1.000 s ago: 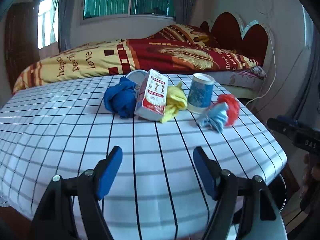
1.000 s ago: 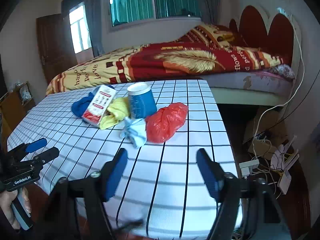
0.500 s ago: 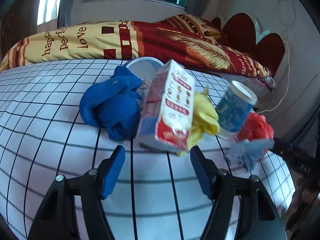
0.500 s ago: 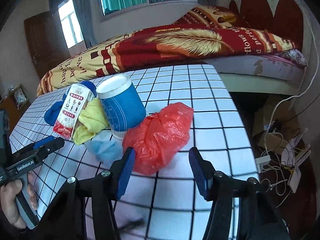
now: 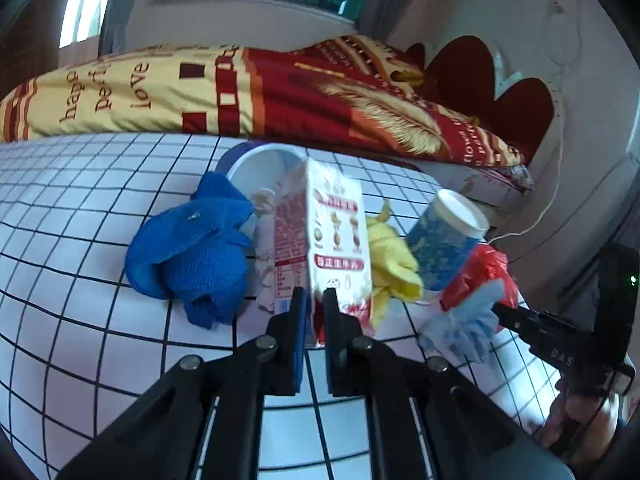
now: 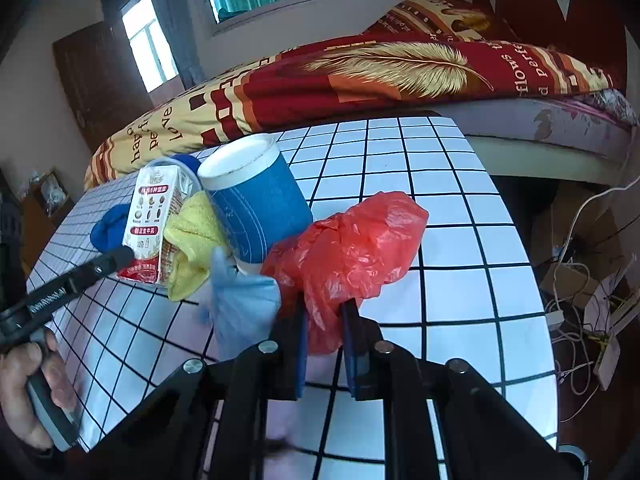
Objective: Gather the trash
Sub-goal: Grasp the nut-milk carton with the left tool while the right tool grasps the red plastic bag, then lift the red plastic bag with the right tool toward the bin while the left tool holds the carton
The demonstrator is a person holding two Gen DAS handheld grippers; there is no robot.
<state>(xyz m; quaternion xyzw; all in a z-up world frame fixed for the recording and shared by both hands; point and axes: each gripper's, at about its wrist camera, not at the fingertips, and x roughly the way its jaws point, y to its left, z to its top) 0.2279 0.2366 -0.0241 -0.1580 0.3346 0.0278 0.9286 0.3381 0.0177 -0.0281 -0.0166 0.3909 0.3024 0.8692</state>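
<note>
Fingers (image 5: 298, 308) pinch milk carton (image 5: 336, 240); blue cup (image 6: 256, 200) stands capped.

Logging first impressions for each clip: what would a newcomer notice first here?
The left tool is shut on the bottom corner of the milk carton at the middle of the pile. The right tool pinches the near edge of the red plastic bag. Both closed just now; a blue paper cup stands between the two.
</note>
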